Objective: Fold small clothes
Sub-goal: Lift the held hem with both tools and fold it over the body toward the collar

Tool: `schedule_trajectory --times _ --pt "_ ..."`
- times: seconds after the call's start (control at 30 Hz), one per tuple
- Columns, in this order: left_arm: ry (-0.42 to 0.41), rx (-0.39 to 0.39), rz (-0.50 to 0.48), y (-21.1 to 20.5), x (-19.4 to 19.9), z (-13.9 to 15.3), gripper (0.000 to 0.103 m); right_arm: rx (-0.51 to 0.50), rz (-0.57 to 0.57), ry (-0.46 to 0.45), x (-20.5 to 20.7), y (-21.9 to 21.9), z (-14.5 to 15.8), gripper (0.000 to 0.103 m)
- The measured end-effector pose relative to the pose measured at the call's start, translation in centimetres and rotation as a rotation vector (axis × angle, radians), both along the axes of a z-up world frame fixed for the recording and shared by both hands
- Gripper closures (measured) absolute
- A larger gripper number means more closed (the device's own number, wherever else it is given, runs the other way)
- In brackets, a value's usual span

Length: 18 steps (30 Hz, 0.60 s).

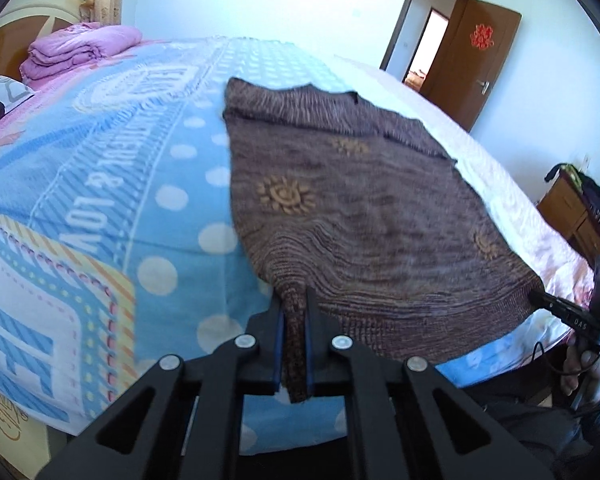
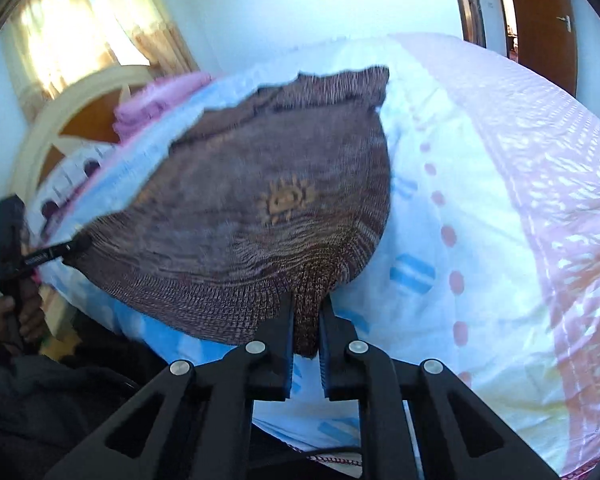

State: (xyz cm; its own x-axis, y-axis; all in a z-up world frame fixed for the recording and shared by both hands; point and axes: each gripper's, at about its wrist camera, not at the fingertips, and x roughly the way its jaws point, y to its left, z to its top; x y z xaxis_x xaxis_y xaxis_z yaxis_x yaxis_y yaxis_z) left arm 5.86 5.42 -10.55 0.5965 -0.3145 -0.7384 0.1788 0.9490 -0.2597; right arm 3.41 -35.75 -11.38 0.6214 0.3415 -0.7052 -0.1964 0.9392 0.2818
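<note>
Left wrist view: brown knitted garment with orange sun motifs (image 1: pixel 340 200) spread on a blue, white-dotted bedspread (image 1: pixel 160 200), near hem corner pinched tight in the left gripper (image 1: pixel 296 300). Opposite hem corner clamped in the right gripper (image 1: pixel 540 298), at the far right edge. Right wrist view: right gripper (image 2: pixel 306 308) closed narrow on bunched ribbed hem, left gripper (image 2: pixel 74 246) gripping the other corner. Folded pink blanket (image 1: pixel 76 50) near the headboard.

Open blue dotted bedspread (image 1: pixel 172 200) lies left of the brown knitted garment (image 1: pixel 340 200). A folded pink quilt (image 1: pixel 80 48) blocks the far left corner.
</note>
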Motion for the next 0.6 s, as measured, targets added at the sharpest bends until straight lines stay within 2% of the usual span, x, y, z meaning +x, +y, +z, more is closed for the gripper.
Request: schedule_trajectory --times 0.2,0.37,0.47,0.6 --pt "0.0 -0.004 0.0 0.2 1.4 0.1 0.095 0.004 -0.038 -0.02 0.9 -0.4 0.3 0.093" --pt "-0.039 -0.001 0.004 0.2 2.9 1.5 0.095 -0.028 -0.044 -0.1 1.3 -0.1 3.2 0.093" --pt "-0.057 0.027 0.007 -0.2 4.0 2.5 0.095 -0.039 -0.042 -0.128 2.1 0.1 4.5 0.094" --pt "-0.093 0.026 0.008 -0.3 5.4 3.9 0.095 -0.048 -0.047 -0.161 3.6 0.2 6.1 0.094"
